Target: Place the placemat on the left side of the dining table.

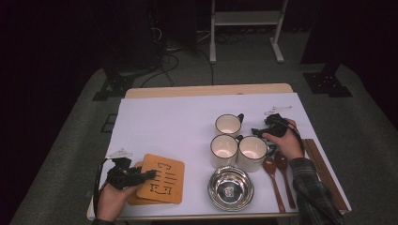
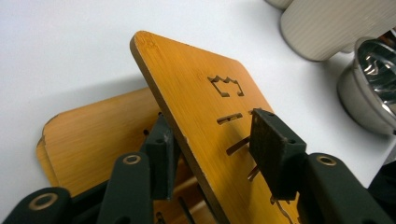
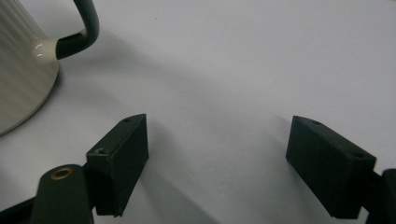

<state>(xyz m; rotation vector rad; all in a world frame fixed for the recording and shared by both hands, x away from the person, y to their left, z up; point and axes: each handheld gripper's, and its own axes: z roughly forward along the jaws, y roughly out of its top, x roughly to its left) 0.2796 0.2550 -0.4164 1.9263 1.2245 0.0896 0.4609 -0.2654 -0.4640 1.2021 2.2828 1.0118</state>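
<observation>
High view: at the table's (image 1: pixel 187 105) front left corner, the left hand (image 1: pixel 110 199) angles the left gripper (image 1: pixel 149 174) onto the top coaster (image 1: pixel 162 178). Near the right edge, the right hand (image 1: pixel 287 144) rests with the right gripper (image 1: pixel 256 131) level, beside the mugs (image 1: pixel 252 152).

Left gripper view: the jaws straddle the tilted coaster (image 2: pixel 205 116); I cannot tell whether both pads press it.

Right gripper view: the jaws gape wide over bare table (image 3: pixel 233 70), a mug (image 3: pixel 23 70) at left.

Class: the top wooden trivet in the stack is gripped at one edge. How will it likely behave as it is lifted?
The top trivet looks stiff: it tilts up flat, without sagging. Thin and slotted, so probably light. The left gripper holds just one edge, so it may pivot or slip.
</observation>
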